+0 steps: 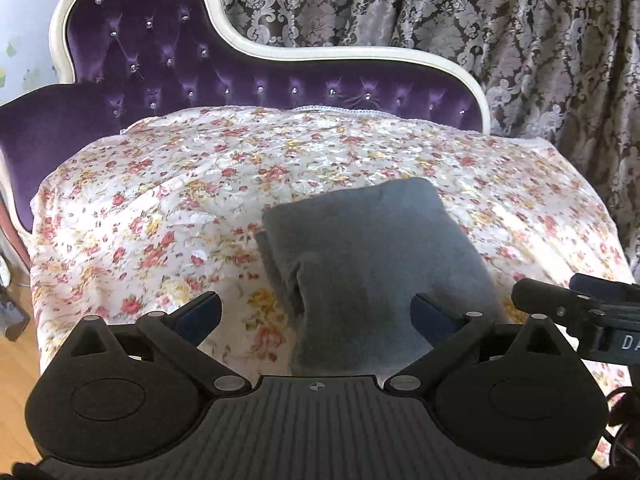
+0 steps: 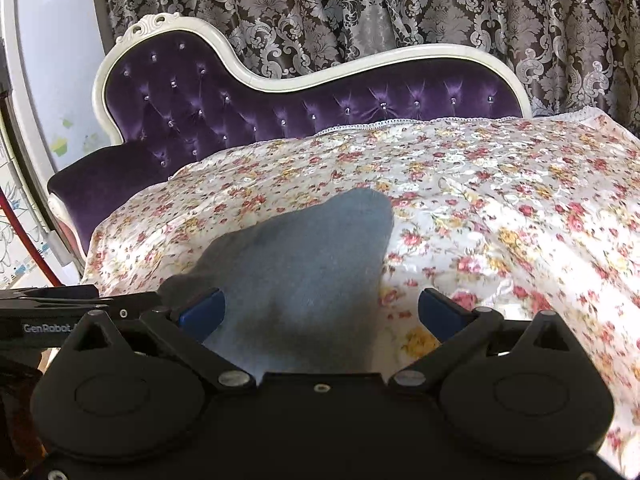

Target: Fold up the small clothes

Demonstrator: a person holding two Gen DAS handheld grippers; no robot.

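In the left wrist view, the left tongs (image 1: 316,316) are standing spread wide at the lower centre, pinching nothing; the folded grey garment (image 1: 372,256) is lying mid-frame on the floral cover (image 1: 160,208) of the purple chaise longue (image 1: 168,60). The right tongs (image 1: 576,300) are poking in at the right edge.

In the right wrist view, the right tongs (image 2: 322,314) are likewise standing spread and empty, with the folded grey garment (image 2: 304,256) lying at centre and the left tongs (image 2: 60,304) showing at the left edge.

each camera sat just behind its own jaws and looked forward and down, close over the flowered sheet (image 1: 160,200). the left view stood left of the right one. both shared the grey folded cloth (image 1: 372,248), the purple sofa back (image 2: 280,112) and the curtain (image 2: 400,8).
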